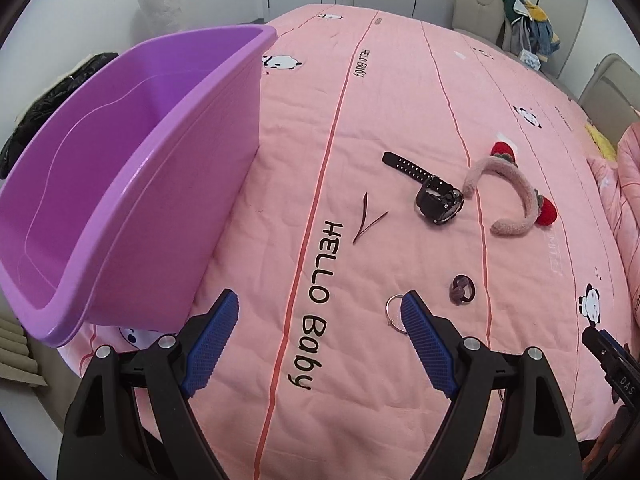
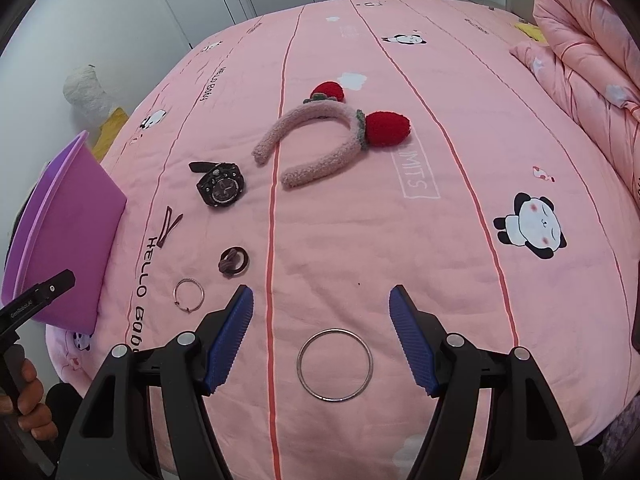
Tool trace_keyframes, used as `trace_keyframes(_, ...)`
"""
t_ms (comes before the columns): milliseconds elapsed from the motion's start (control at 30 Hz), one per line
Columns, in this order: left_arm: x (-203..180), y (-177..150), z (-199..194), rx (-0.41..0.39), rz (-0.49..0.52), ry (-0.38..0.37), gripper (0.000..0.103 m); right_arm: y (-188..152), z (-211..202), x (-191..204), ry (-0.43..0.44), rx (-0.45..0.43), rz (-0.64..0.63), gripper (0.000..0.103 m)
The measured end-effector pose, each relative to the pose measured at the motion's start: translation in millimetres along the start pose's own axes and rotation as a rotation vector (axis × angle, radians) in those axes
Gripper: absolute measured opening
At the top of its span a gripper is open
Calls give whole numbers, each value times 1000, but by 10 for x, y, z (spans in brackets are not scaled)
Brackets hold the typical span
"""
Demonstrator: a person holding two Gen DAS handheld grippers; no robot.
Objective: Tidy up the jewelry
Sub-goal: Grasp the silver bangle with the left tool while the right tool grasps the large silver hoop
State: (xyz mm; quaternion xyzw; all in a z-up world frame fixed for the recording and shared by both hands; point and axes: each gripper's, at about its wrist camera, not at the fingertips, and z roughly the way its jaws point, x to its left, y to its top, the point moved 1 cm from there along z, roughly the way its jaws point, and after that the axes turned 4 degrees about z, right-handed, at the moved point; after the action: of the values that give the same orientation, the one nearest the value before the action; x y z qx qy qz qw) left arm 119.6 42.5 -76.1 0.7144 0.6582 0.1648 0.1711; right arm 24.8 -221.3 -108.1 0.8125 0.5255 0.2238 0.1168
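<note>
Pink bed carried every piece outside the empty purple tub: watch, headband, rings, bangle. Both grippers stood open, holding nothing; sorting not begun.

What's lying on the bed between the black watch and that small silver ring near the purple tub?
In the right wrist view, a dark hair tie lies between the watch and the small ring; a hairpin lies just off to the side.
</note>
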Motion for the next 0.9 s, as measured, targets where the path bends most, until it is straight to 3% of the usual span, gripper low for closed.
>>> trace_keyframes(167, -60, -10, 249, 30, 10, -6, 82, -41, 138, -40, -3, 24, 19, 68)
trace_keyframes(500, -362, -311, 669, 108, 98, -49, 82, -581, 386, -170, -59, 99, 44, 68)
trace_keyframes(633, -512, -398, 777, 111, 142, -69, 85, -747, 444, -231, -83, 104, 26, 68)
trace_keyframes(700, -572, -416, 813, 106, 164, -70, 87, -776, 471, -261, -83, 98, 38, 74)
trace_keyframes(900, -695, -444, 882, 84, 200, -84, 94, -802, 588, -222, -72, 98, 24, 78)
